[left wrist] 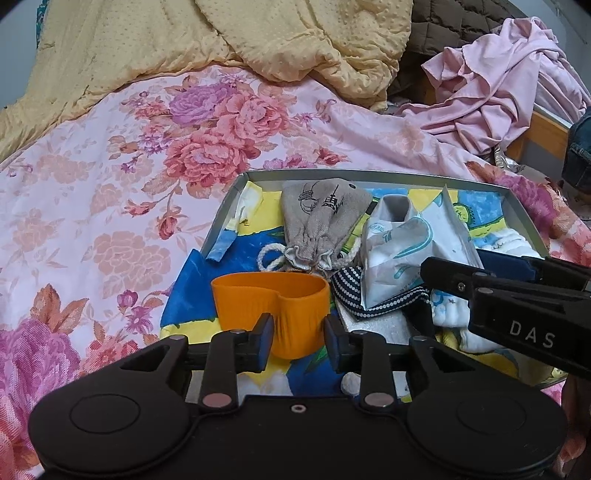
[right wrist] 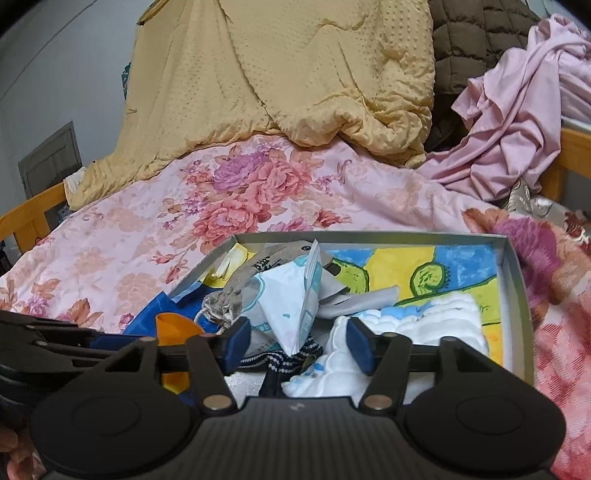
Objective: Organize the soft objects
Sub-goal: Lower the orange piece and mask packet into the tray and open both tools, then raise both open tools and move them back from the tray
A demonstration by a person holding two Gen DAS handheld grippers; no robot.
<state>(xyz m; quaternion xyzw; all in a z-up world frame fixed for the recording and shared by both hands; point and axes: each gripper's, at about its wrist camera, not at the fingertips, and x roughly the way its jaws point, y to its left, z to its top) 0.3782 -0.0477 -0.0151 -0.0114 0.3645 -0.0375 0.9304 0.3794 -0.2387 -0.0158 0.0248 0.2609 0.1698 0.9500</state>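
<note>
A shallow grey box [left wrist: 369, 174] with a bright painted lining lies on the bed. In it are a grey drawstring pouch [left wrist: 317, 221], a white plastic packet [left wrist: 399, 240], a navy dotted cloth [left wrist: 351, 291], folded white cloths [right wrist: 424, 321] and an orange heart-shaped cup [left wrist: 269, 299]. My left gripper [left wrist: 299, 343] is open, its pads in front of the cup's near wall without squeezing it. My right gripper [right wrist: 297, 345] stands wide open over the pile, the packet's [right wrist: 291, 306] lower corner between its pads, untouched. Its black fingers [left wrist: 454, 277] reach in from the right in the left wrist view.
The box rests on a pink floral quilt [left wrist: 110, 184]. A yellow blanket [left wrist: 258, 37] is heaped behind it, with a brown quilted cover [right wrist: 472, 29] and crumpled pink clothes [left wrist: 498, 81] at the back right. A wooden bed rail [right wrist: 572, 155] runs along the right side.
</note>
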